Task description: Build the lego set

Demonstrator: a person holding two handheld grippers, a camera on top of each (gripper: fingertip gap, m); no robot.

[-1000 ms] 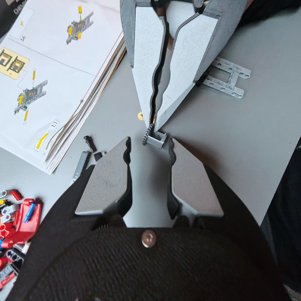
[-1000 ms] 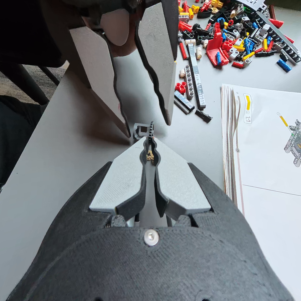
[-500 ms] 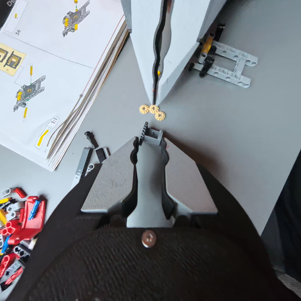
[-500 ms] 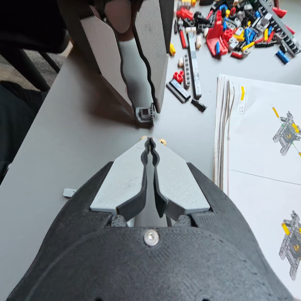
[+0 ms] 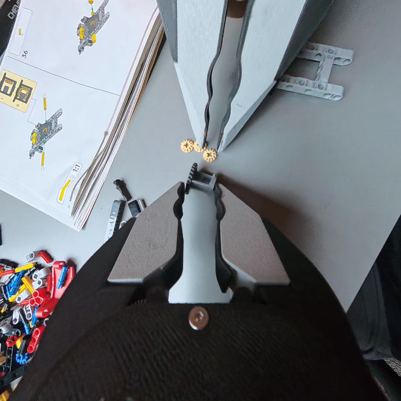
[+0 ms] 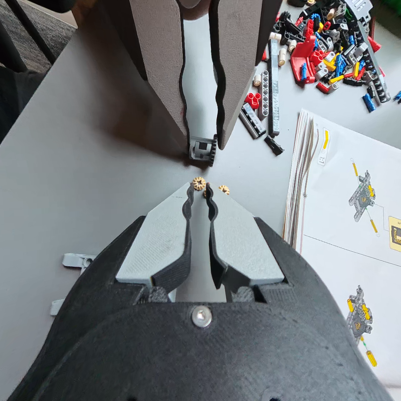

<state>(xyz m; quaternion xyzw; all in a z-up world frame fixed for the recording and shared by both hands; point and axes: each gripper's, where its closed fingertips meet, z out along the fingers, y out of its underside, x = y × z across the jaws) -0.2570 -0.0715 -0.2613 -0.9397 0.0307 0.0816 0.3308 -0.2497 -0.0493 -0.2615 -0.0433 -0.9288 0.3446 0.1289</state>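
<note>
The left gripper point(image 5: 200, 186) clamps the small grey block with a black gear point(image 5: 200, 181) on the grey table point(image 5: 303, 173). Just beyond lie three tan gears point(image 5: 210, 155), where the right gripper point(image 6: 199, 187) stands slightly parted, gripping nothing. Only the left wrist view shows the whole light-grey beam frame point(image 5: 314, 76); only the right shows the full pile of coloured pieces point(image 6: 336, 47).

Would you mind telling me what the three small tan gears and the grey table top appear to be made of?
The tan gears look like moulded hard plastic with a slightly matt finish: uniform colour, crisp small teeth and a cross-shaped centre hole. The table top looks like a smooth matt grey laminate or painted board: even colour, soft shadows, no grain. Which of the two cannot be told.
</note>
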